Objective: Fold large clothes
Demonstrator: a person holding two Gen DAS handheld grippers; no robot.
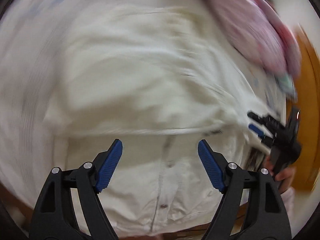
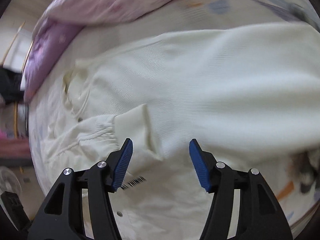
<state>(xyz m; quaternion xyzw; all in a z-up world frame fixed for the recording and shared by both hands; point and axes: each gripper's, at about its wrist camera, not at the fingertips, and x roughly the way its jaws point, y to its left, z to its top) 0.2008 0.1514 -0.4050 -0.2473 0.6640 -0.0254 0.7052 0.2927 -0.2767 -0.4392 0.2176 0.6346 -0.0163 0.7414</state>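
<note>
Left gripper (image 1: pixel 160 148) and right gripper (image 2: pixel 161 147) both spread apart, gripping nothing, poised over cream jacket (image 2: pixel 180 84). Jacket spread on patterned bedsheet (image 2: pixel 220 6), purple quilt (image 2: pixel 60 34) far left. No containers visible.

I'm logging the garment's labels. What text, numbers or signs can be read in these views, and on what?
None legible.
Dark printed marks, like a barcode or a text line, on the cream jacket by the right gripper: too blurred to read.
The same dark marks in the left view: blurred too.
</note>
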